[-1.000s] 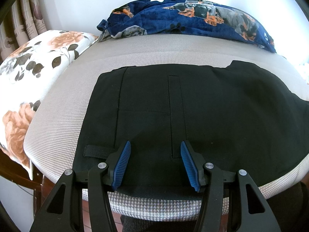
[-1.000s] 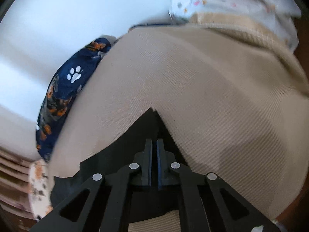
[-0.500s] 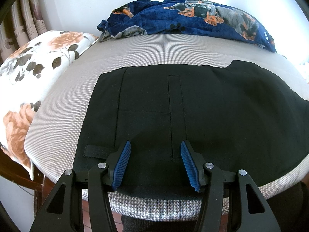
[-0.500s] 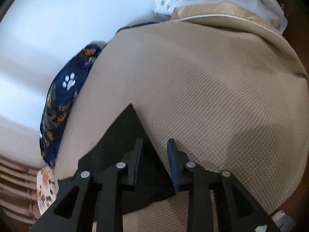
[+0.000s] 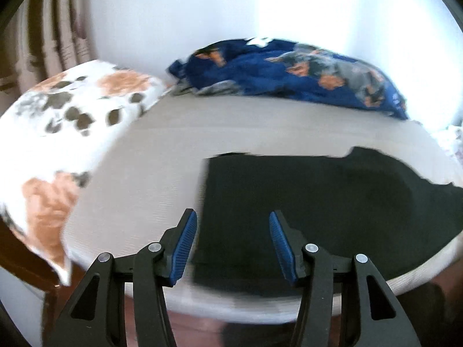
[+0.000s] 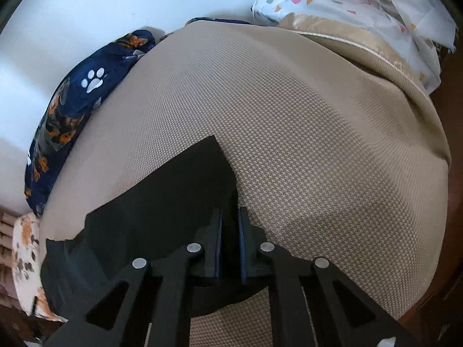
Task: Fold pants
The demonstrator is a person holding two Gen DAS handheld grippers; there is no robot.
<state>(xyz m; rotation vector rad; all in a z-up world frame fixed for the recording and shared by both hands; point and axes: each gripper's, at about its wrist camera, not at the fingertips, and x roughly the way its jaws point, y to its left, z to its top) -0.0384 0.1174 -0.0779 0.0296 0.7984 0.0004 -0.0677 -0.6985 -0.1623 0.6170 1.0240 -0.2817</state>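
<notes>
Two claws work over a pair of black pants lying flat on a bed with a tan woven cover, its long run stretching from the waist end on the left to the leg end on the right. The right claw is much the nearer to cloth: its jaws have just been closing and now stand almost together with the edge of the leg end between them, so it looks pinched on the pants just below the pointed corner, though the dark fabric against dark pads makes the actual contact hard to confirm. The left claw is spread about halfway and holds nothing; the waist end's left edge lies just ahead of it and slightly to its right, with its left pad over bare cover. I judge the coming move turns on that offset: the left claw must shift right and down to take the waist edge before the two ends can be brought together. This view is badly blurred, so seams and waistband details cannot be made out, and the pants' right part runs out of frame. A flowered pillow and a blue dog-print blanket lie well apart from the pants.
</notes>
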